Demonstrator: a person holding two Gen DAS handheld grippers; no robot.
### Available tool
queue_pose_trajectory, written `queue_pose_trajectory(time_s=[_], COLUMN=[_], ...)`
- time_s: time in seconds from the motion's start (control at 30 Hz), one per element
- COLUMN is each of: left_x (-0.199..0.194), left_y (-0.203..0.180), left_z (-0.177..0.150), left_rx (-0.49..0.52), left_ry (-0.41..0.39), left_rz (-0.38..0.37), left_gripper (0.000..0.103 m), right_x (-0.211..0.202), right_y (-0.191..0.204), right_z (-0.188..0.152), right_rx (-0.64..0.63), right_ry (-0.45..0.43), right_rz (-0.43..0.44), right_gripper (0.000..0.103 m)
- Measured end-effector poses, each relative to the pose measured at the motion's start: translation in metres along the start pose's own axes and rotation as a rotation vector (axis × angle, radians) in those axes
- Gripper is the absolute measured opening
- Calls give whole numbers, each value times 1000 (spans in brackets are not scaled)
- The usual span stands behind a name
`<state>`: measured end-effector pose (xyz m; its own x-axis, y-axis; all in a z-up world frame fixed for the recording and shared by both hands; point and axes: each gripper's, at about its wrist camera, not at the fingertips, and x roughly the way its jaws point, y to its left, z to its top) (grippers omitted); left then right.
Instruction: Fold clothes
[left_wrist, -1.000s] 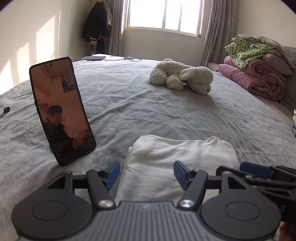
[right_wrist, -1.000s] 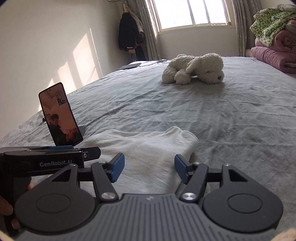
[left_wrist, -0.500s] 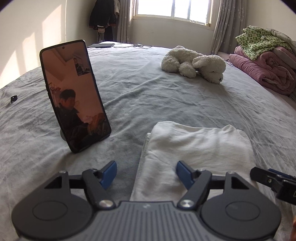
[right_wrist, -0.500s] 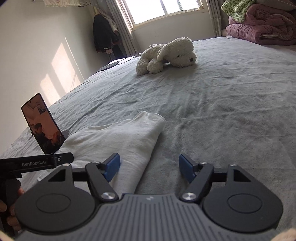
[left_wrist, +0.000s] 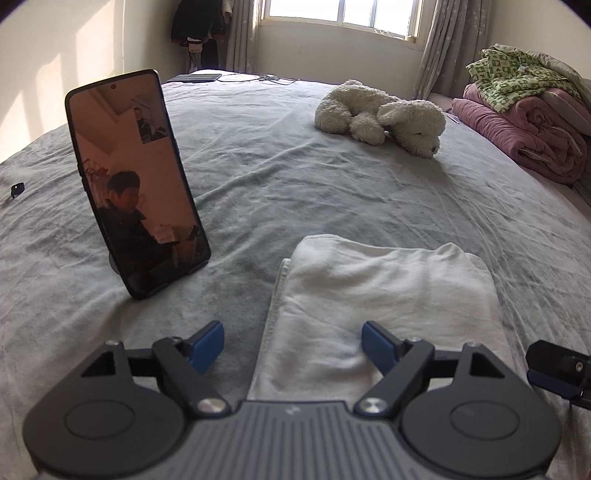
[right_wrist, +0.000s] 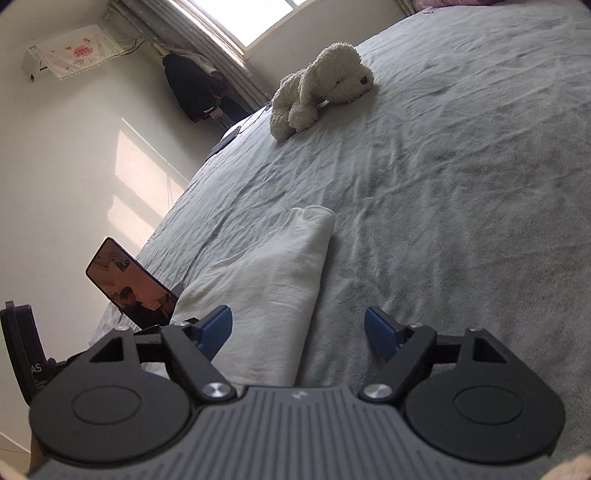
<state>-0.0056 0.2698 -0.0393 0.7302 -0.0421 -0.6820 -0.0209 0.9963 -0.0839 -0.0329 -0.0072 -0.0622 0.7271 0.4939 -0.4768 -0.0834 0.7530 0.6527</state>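
A white garment lies folded into a flat rectangle on the grey bed. My left gripper hovers open over its near left edge, blue pads wide apart and holding nothing. In the right wrist view the same garment appears as a long folded strip. My right gripper is open above its near right edge, tilted to one side, with nothing between its fingers. Part of the right gripper shows at the right edge of the left wrist view.
A phone stands propped upright on the bed, left of the garment, with its screen lit. A white plush dog lies farther back. Folded pink and green quilts are stacked at the right. A dark tablet lies by the far edge.
Both grippers have drawn back and apart from the folded garment. The right gripper has swung right and rolled, so its view now tilts. The garment has stayed put.
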Motion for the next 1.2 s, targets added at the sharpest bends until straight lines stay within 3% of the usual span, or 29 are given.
queue_pose_trajectory(time_s=[0.27, 0.57, 0.7, 0.77, 0.83, 0.93, 1.03, 1.2], left_x=[10, 23, 27, 28, 28, 25, 15, -7], left_y=[4, 21, 28, 29, 26, 24, 22, 12], left_z=[5, 8, 5, 3, 1, -3, -6, -8], left_rx=[-37, -180, -264, -286, -288, -314, -347, -371], left_ry=[-2, -39, -53, -65, -79, -115, -164, -243], left_rz=[-60, -151, -178, -177, -173, -194, -218, -260], left_gripper=[82, 66, 54, 50, 38, 23, 15, 12], right_x=[8, 42, 57, 62, 65, 64, 55, 28], right_y=[-6, 5, 11, 11, 9, 5, 10, 28], right_z=[6, 13, 16, 16, 17, 19, 19, 24], right_rx=[84, 26, -10, -28, -26, -8, -36, -123], right_ry=[1, -13, -21, -34, -36, -36, -60, -126], right_rz=[53, 49, 41, 25, 15, 44, 58, 88], right_gripper=[83, 81, 71, 60, 37, 23, 21, 20])
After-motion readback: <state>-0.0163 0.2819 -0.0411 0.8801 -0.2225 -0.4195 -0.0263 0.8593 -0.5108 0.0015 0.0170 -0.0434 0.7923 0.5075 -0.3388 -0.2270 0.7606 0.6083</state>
